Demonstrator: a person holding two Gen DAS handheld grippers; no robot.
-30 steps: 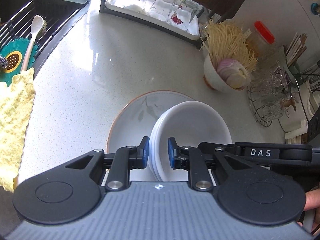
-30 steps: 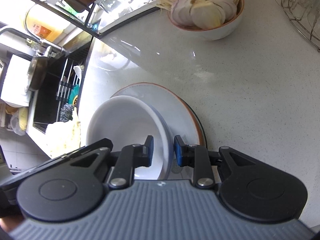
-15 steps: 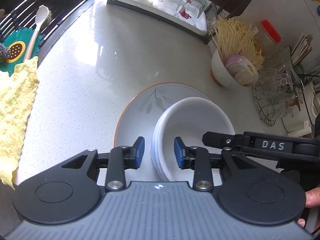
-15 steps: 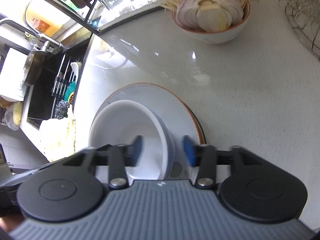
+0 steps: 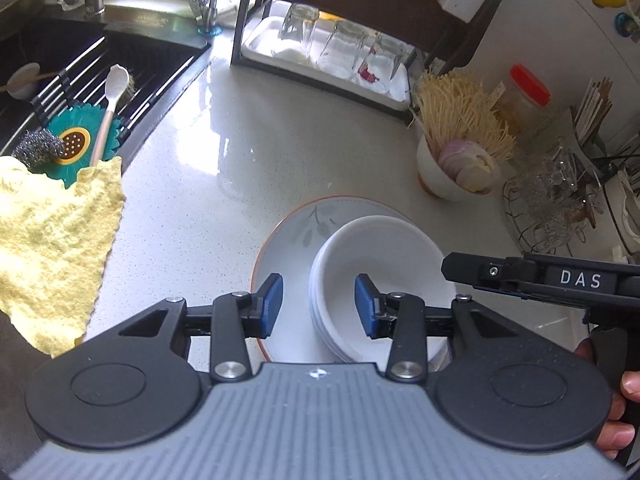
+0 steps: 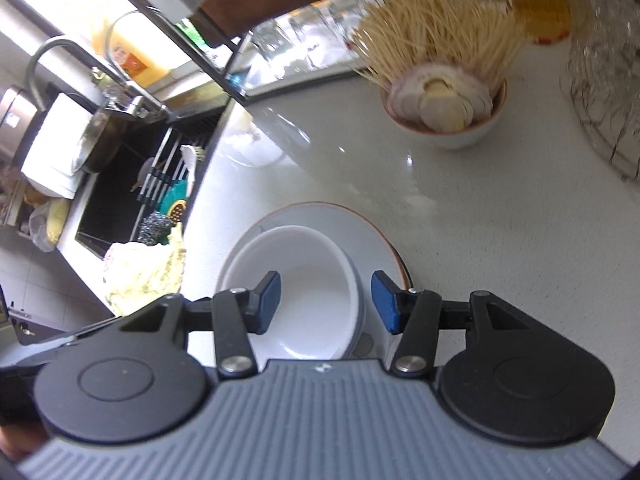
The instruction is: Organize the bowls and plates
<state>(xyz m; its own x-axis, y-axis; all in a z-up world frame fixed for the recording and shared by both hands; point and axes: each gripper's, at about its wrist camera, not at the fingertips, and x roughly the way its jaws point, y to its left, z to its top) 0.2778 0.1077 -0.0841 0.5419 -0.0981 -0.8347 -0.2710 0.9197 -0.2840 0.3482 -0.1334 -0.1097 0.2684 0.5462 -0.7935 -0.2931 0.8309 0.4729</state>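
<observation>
both grippers lifted off, white bowls [image 5: 384,264] stacked on plate [image 5: 288,240]

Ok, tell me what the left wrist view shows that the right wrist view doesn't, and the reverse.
Only the left wrist view shows the red-lidded jar, the upturned glasses clearly on their rack tray, and the right gripper coming in from the side.

Only the right wrist view shows the curved tap and the steel pot by the sink.

Both show the stacked white bowls sitting on the orange-rimmed plate, the noodle-and-onion bowl, the yellow cloth and the scourer.
</observation>
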